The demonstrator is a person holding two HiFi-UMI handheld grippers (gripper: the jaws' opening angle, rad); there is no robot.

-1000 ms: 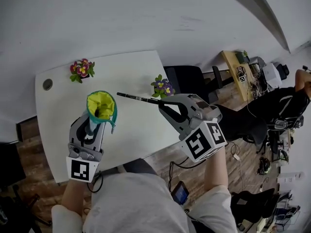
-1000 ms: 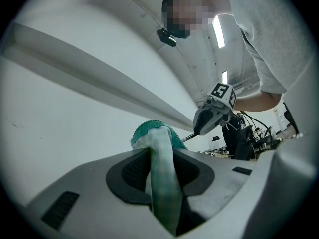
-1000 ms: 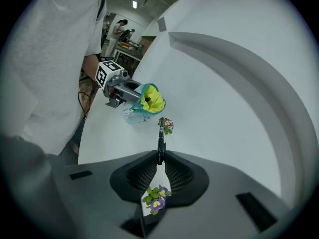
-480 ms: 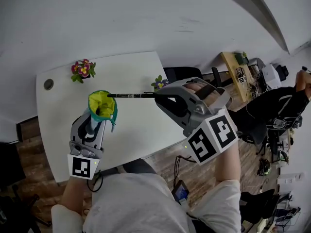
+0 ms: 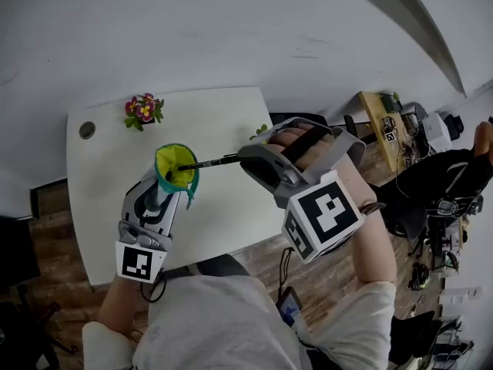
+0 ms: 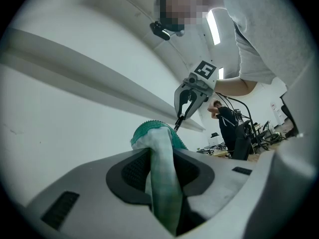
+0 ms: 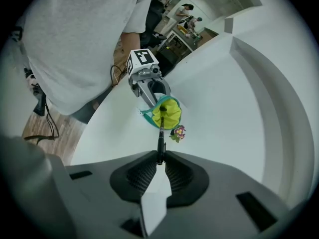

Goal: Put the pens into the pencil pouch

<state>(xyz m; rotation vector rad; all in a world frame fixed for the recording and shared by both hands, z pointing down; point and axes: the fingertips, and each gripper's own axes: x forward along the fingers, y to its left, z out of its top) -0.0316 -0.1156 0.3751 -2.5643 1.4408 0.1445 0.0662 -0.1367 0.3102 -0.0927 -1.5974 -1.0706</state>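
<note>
A teal pencil pouch point(image 5: 176, 168) with a yellow lining stands mouth-up over the white table point(image 5: 100, 199), and my left gripper point(image 5: 160, 193) is shut on its lower body. In the left gripper view the pouch fabric point(image 6: 162, 183) is pinched between the jaws. My right gripper point(image 5: 245, 156) is shut on the end of a black pen point(image 5: 206, 163) whose tip reaches into the pouch's open mouth. The right gripper view looks along the pen point(image 7: 161, 142) into the yellow opening point(image 7: 166, 112), with the right gripper point(image 7: 160, 164) closed on the pen's rear end.
Two small potted flowers stand on the table: one point(image 5: 143, 109) at the far left, the other point(image 5: 262, 132) mostly hidden behind my right gripper. A round cable hole point(image 5: 87, 129) sits at the table's far left corner. Desks, chairs and a person point(image 5: 454, 168) fill the room to the right.
My right gripper has moved left with the pen and rolled, so the pen's tip went from above the table into the pouch's mouth. The left gripper and pouch stayed put.
</note>
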